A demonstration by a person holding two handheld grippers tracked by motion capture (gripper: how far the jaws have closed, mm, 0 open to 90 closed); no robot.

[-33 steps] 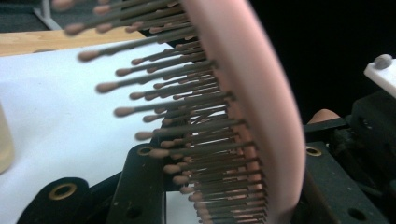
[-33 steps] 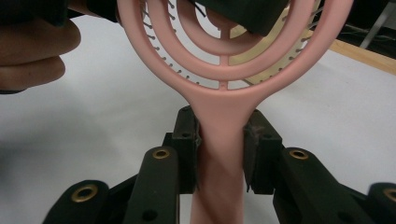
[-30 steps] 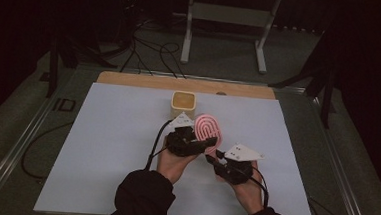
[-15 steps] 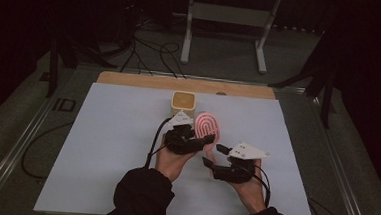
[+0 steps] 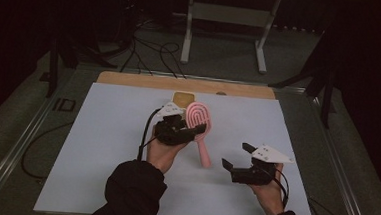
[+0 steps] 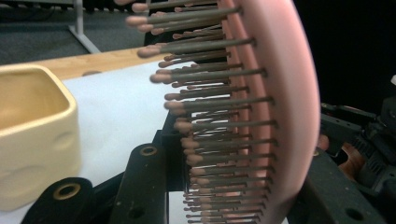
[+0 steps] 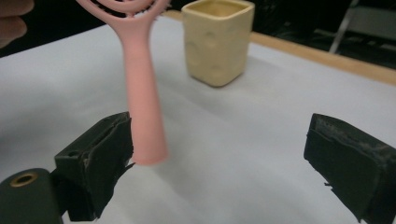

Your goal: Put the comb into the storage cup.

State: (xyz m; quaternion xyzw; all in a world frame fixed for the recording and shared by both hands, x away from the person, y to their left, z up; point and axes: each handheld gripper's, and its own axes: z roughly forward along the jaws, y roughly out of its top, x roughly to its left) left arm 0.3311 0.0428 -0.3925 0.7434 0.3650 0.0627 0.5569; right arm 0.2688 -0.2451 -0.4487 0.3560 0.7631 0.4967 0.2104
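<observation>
A pink hairbrush [image 5: 200,117] is held by its oval head, bristles [image 6: 210,126] facing the left jaw, with my left gripper [image 5: 196,130] shut on it. Its handle [image 7: 142,107] slants down toward the white mat. A cream square cup [image 5: 183,98] stands just behind the brush head and shows close at the left as the cup [image 6: 32,140]. My right gripper [image 5: 235,155] has just been opening and now stands wide open to the right of the handle's end, with nothing between its jaws. The handle tip lies just beyond its left jaw, apart from it.
The white mat [image 5: 100,152] covers the table, with a wooden strip [image 5: 130,79] along its far edge. Metal rails run along both sides. A white stand [image 5: 229,19] and cables lie on the dark floor behind the table.
The right gripper has let go of the brush handle, opened wide and drawn away to the right. The left gripper keeps hold of the brush head, almost in place.
</observation>
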